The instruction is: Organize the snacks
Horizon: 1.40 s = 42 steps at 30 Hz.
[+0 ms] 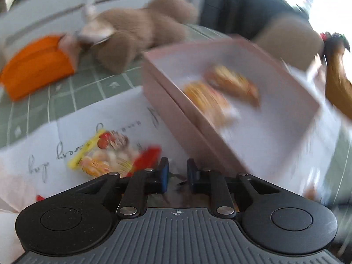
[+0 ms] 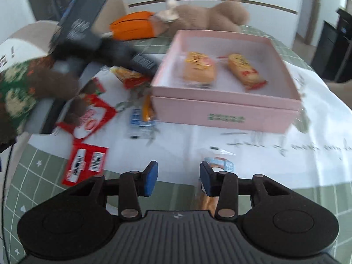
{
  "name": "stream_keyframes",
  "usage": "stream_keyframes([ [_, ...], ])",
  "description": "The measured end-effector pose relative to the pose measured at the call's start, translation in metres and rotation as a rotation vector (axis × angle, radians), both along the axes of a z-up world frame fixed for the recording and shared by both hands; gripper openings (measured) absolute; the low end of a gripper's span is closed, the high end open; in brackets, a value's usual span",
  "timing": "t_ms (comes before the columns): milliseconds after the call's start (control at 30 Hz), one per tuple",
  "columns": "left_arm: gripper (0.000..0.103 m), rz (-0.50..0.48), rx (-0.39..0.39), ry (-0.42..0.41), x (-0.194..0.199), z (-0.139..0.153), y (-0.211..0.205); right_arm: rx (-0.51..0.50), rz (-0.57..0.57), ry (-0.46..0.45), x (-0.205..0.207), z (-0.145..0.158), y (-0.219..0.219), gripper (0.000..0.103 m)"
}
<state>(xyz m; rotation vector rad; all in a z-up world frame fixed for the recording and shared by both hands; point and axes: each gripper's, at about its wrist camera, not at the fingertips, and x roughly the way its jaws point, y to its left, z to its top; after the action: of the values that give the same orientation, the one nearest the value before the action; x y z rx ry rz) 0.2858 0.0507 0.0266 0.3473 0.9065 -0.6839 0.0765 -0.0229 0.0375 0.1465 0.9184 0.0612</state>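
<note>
Pink box (image 2: pixel 226 101), centre frame, holds two wrapped snacks (image 2: pixel 199 69). Right claw (image 2: pixel 178 179) stands apart, bottom centre; left claw (image 1: pixel 177 175) slightly apart, contents unclear.

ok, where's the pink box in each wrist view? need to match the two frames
Left wrist: pink box fills the centre-right, tilted and blurred, two snack packs inside.
Right wrist: pink box sits upper centre-right on the white cloth, same two packs inside.
Shared landmark: the brown plush toy lying behind the box, beside the orange pouch.
</note>
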Motion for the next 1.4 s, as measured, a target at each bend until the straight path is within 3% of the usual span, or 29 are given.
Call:
stream_keyframes([
  [100, 0.023, -0.101, 0.088, -0.096, -0.042, -0.003, 0.009, 0.022, 0.003, -0.004, 0.002, -0.002, -0.006, 0.042],
  [200, 0.023, -0.086, 0.067, -0.042, -0.061, 0.0, 0.037, 0.042, 0.039, -0.012, 0.007, -0.004, 0.005, 0.042],
  [433, 0.025, 0.219, -0.133, 0.098, -0.064, 0.019, 0.106, 0.053, 0.177, 0.002, 0.033, -0.015, 0.051, 0.044],
  [467, 0.025, 0.238, -0.143, 0.117, -0.067, 0.02, 0.11, 0.045, 0.176, 0.017, 0.036, -0.019, 0.055, 0.041],
  [500, 0.026, 0.266, -0.149, 0.137, -0.07, 0.021, 0.113, 0.024, 0.169, 0.042, 0.038, -0.023, 0.06, 0.027],
  [533, 0.026, 0.292, -0.157, 0.155, -0.072, 0.022, 0.113, -0.006, 0.16, 0.033, 0.036, -0.023, 0.063, 0.021],
  [667, 0.026, 0.415, -0.207, 0.231, -0.075, 0.016, 0.108, 0.016, 0.16, 0.047, 0.019, -0.009, 0.053, 0.021],
  [767, 0.028, 0.456, -0.177, 0.224, -0.074, 0.009, 0.087, -0.003, 0.144, 0.008, -0.004, 0.008, 0.037, 0.021],
  [900, 0.046, 0.366, -0.093, 0.168, -0.078, 0.0, 0.046, -0.011, 0.083, -0.011, -0.034, 0.019, 0.009, 0.021],
  [1000, 0.05, 0.239, 0.037, 0.066, -0.095, -0.003, 0.017, -0.031, 0.047, -0.007, -0.052, 0.017, -0.007, 0.021],
  [1067, 0.047, 0.186, 0.071, 0.029, -0.103, -0.005, 0.009, -0.033, 0.033, 0.002, -0.064, 0.015, -0.016, 0.021],
  [1200, 0.04, 0.126, 0.013, 0.096, -0.123, 0.004, 0.006, -0.035, 0.037, 0.009, -0.079, 0.013, -0.031, 0.021],
  [1267, 0.04, 0.102, -0.004, 0.045, -0.141, 0.022, 0.001, -0.048, 0.046, -0.006, -0.083, 0.02, -0.038, 0.021],
  [1400, 0.04, 0.096, -0.124, -0.008, -0.141, 0.089, -0.008, -0.052, 0.037, -0.088, -0.076, 0.056, -0.059, 0.021],
])
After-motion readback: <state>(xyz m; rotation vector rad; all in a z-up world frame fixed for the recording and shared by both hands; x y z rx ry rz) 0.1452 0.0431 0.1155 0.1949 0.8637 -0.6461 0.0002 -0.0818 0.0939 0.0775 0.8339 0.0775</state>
